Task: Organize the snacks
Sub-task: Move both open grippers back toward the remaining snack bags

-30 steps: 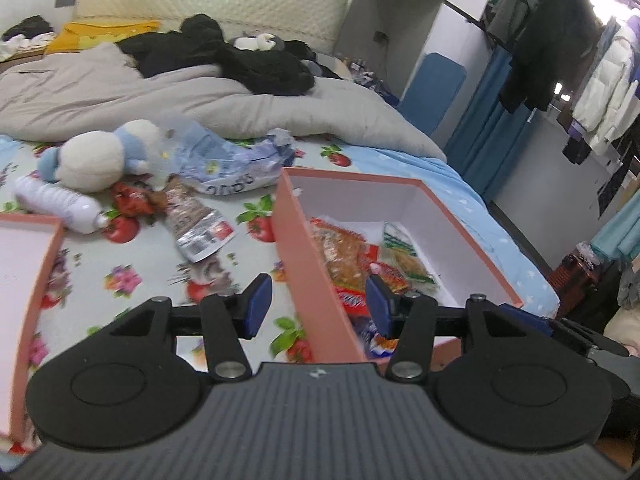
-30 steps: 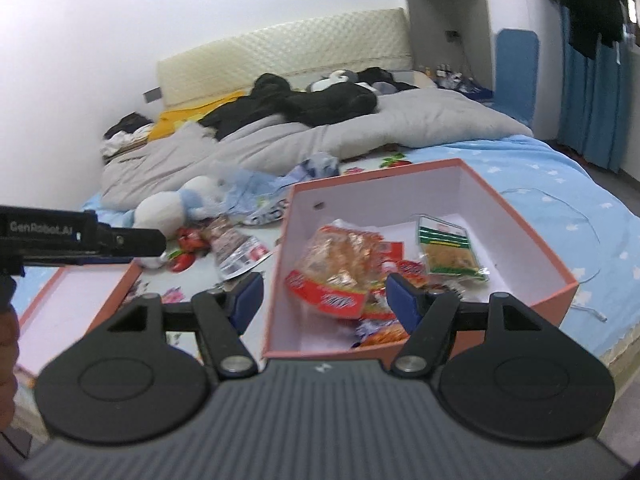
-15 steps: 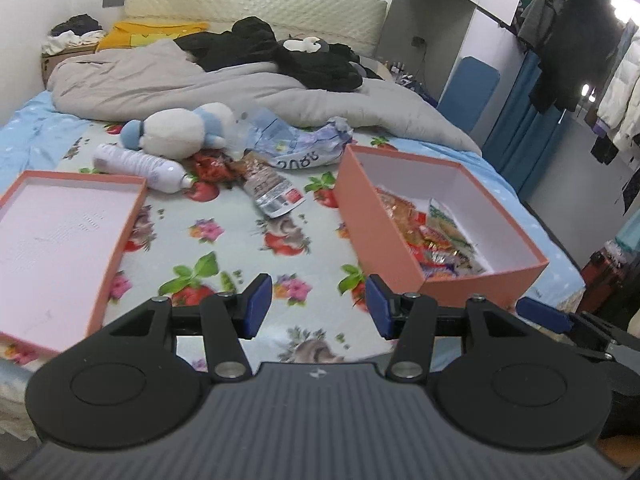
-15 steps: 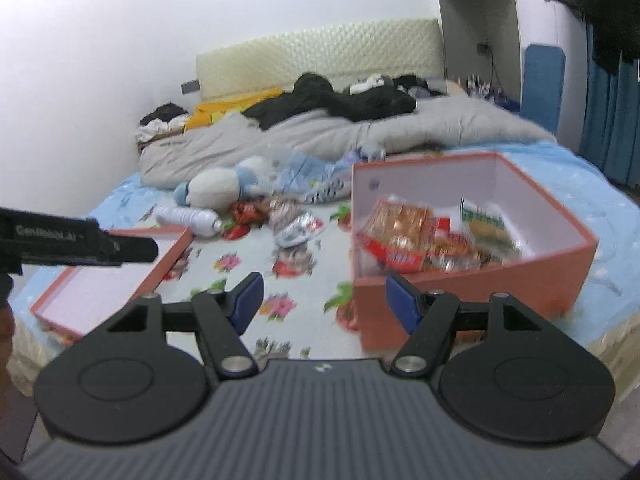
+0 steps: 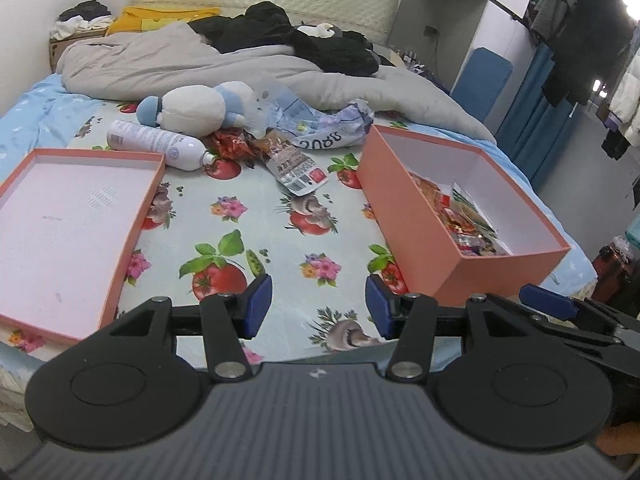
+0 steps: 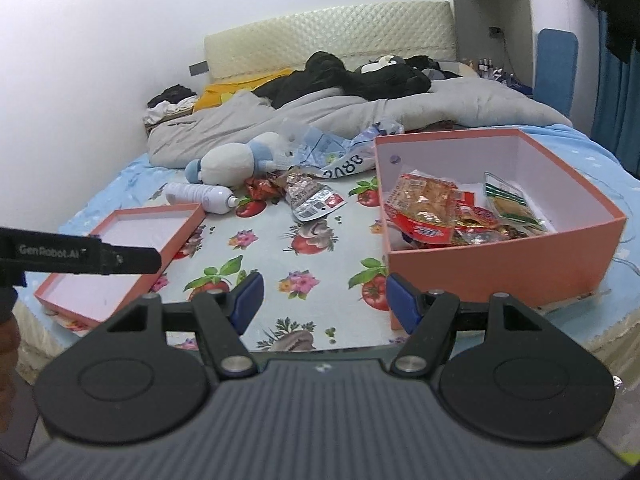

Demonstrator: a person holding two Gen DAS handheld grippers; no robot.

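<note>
An orange box [image 5: 408,216] [image 6: 480,268] sits on the bed at the right and holds several snack packets [image 6: 424,208] [image 5: 464,224]. Its orange lid [image 5: 68,224] [image 6: 120,252] lies open side up at the left. Loose snack packets [image 5: 296,160] [image 6: 312,196] and red wrappers [image 5: 230,146] lie further back, between the box and lid. My left gripper [image 5: 318,306] is open and empty, hovering at the near bed edge. My right gripper [image 6: 324,300] is open and empty, just in front of the box's near left corner.
A white spray bottle [image 5: 156,144], a plush toy [image 5: 192,110] and a crumpled plastic bag [image 5: 320,124] lie behind the loose snacks. A grey duvet [image 5: 200,64] with dark clothes covers the far bed. A clothes rack [image 5: 580,40] stands at the right.
Both grippers have pulled back from the box toward the near bed edge. More of the bed and the lid now show. Both stay open and empty.
</note>
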